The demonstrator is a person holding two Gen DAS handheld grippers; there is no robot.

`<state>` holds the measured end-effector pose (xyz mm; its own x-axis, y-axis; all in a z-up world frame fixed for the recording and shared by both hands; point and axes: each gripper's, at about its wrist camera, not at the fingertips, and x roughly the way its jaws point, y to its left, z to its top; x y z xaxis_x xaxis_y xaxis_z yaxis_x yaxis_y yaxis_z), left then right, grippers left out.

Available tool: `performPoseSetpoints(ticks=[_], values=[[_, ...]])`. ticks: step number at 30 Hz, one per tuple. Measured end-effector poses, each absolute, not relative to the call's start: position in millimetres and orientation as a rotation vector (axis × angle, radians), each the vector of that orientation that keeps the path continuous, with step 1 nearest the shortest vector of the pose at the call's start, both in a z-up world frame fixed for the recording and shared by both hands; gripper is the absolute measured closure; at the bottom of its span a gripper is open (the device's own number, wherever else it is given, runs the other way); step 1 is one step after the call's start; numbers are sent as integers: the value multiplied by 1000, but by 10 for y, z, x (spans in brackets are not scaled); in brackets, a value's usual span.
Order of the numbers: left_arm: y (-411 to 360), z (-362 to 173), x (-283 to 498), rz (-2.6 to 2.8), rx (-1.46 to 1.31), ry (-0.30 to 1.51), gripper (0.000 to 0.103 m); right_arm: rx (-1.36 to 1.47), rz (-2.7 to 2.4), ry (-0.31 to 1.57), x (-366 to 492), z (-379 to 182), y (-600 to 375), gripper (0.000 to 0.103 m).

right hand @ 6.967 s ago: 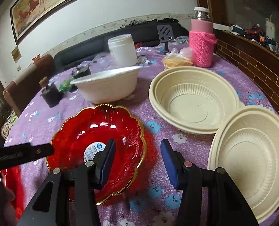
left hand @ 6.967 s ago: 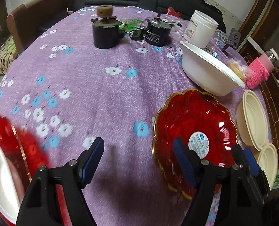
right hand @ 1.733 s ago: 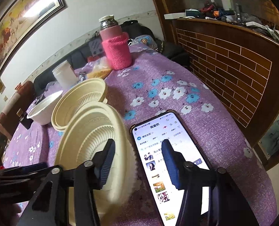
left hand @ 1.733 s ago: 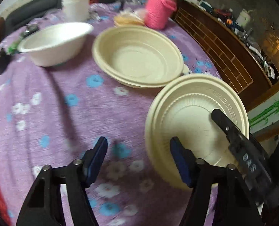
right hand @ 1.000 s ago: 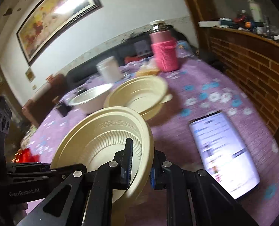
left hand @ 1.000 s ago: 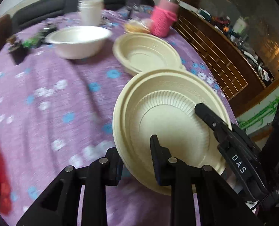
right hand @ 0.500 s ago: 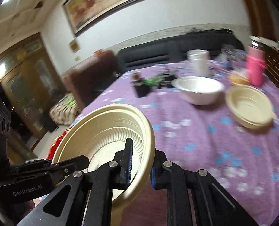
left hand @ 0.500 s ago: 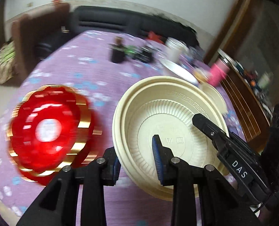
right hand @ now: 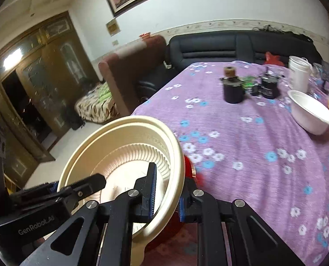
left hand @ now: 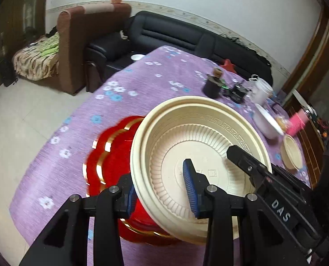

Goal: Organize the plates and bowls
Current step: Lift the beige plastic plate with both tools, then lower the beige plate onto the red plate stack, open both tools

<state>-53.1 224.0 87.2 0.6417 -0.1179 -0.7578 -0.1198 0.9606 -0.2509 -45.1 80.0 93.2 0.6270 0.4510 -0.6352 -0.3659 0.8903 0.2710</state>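
Note:
Both grippers grip one stack of cream ribbed bowls [left hand: 199, 146] by opposite rims. My left gripper [left hand: 160, 188] is shut on the near rim. My right gripper [right hand: 166, 192] is shut on the stack's right rim [right hand: 175, 155]. The stack hangs just above the red gold-rimmed plates [left hand: 111, 155] near the table's front left corner; these show only as a red sliver in the right wrist view [right hand: 190, 166]. Another cream bowl [left hand: 293, 153] and a white bowl [left hand: 266, 122] sit far right.
Purple floral tablecloth [left hand: 142, 88] covers the round table. Two dark pots [right hand: 233, 88], a white jar [right hand: 299, 73] and a pink-sleeved bottle [left hand: 297, 122] stand at the far side. Sofas and floor lie beyond the left edge.
Both grippers closed on the cream bowl stack at the right side and carried it left across the table to above the red plates.

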Motion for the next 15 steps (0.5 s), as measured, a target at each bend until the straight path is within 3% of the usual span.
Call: performPoseSetpoints(ticks=[10, 15], values=[[2475, 568, -440, 39, -314, 945, 59, 65, 455, 801, -375, 700, 1081, 82], [2469, 689, -534, 41, -312, 890, 39, 23, 426, 748, -427, 742, 1126, 67]])
